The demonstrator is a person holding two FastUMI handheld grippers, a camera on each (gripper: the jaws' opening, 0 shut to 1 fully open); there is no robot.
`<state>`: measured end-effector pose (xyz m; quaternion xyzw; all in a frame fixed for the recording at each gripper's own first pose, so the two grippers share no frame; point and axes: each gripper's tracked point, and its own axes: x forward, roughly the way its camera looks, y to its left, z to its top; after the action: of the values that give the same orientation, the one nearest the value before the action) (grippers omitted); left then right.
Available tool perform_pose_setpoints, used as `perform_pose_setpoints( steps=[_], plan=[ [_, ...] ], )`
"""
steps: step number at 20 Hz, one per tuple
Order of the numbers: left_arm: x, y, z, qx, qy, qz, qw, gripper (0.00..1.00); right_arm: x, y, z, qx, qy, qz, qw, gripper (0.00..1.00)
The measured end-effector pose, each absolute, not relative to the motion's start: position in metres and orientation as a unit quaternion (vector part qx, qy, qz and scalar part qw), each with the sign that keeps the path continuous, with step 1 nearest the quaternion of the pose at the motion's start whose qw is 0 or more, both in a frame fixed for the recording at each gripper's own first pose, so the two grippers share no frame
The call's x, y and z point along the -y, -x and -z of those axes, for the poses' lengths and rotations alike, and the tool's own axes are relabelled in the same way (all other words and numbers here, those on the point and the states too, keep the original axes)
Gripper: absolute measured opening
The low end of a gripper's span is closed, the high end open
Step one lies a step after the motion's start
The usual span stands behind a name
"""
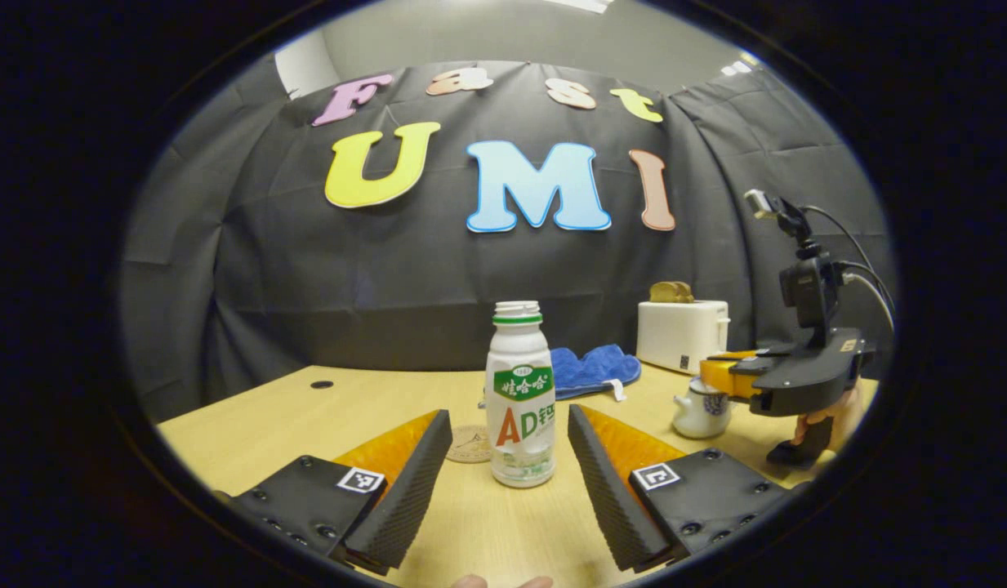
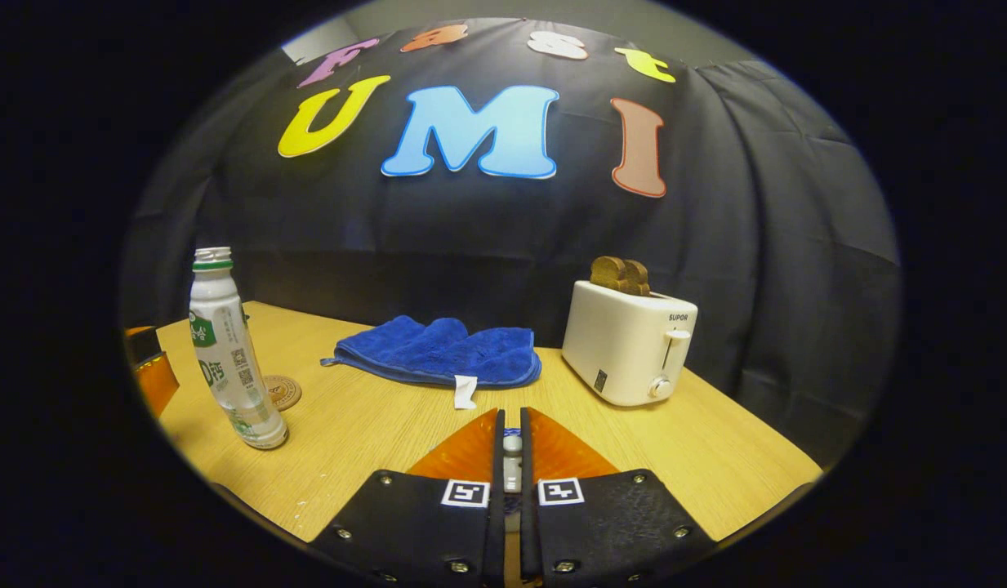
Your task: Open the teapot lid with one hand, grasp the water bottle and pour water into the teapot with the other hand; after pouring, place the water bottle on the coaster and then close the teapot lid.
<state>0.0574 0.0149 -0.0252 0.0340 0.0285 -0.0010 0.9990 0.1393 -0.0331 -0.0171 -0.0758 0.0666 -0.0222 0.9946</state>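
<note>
The left tongs (image 1: 510, 457) stand wide apart, one finger on each side of the white plastic water bottle with the green-and-orange label (image 1: 519, 396), near it but touching neither flank. That straddle reads as the line-up for a grasp: the bottle stands upright on the pale wooden desk (image 1: 266, 425), uncapped, so a level squeeze around its middle would keep it from tipping or spilling. Just behind the bottle lies the round brown coaster (image 1: 469, 445), close enough to serve as the drop-off after pouring.

The right tongs (image 2: 511, 457) are drawn narrow around a small whitish piece, most likely the knob of the lid of the small white ceramic teapot with blue pattern (image 1: 701, 408). In the left gripper view that same tool hangs over the teapot, so the lid is being gripped from above; whether it has lifted clear I cannot tell. Holding the lid with one tool leaves the other free for the bottle, as the task wants.

Counted: one bottle, one coaster, one teapot, two pairs of tongs. Off to the back, one folded blue cloth (image 2: 442, 351) and one white toaster (image 2: 630, 343) holding two slices of brown bread (image 2: 620, 274), all well apart from the work.
</note>
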Motion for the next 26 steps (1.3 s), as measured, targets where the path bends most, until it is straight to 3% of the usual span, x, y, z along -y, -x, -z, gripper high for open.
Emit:
perform_pose_setpoints(
  steps=[4, 19, 22, 26],
  plan=[
    [-0.014, -0.073, 0.033, -0.038, -0.034, -0.004, 0.999, 0.99, 0.021, -0.13, -0.001, -0.03, 0.075, 0.004, 0.997, 0.07],
    [-0.012, -0.154, 0.06, -0.069, -0.027, -0.001, 0.997, 0.99, 0.016, -0.122, 0.0, -0.009, 0.074, -0.019, 0.997, 0.07],
    [-0.016, -0.152, 0.058, -0.074, -0.043, -0.017, 0.996, 0.79, 0.018, -0.114, -0.01, 0.006, 0.06, -0.023, 0.998, 0.07],
    [-0.01, -0.149, 0.058, -0.08, -0.085, -0.007, 0.993, 0.8, 0.014, -0.086, -0.027, 0.025, 0.04, -0.034, 0.998, 0.07]
  ],
)
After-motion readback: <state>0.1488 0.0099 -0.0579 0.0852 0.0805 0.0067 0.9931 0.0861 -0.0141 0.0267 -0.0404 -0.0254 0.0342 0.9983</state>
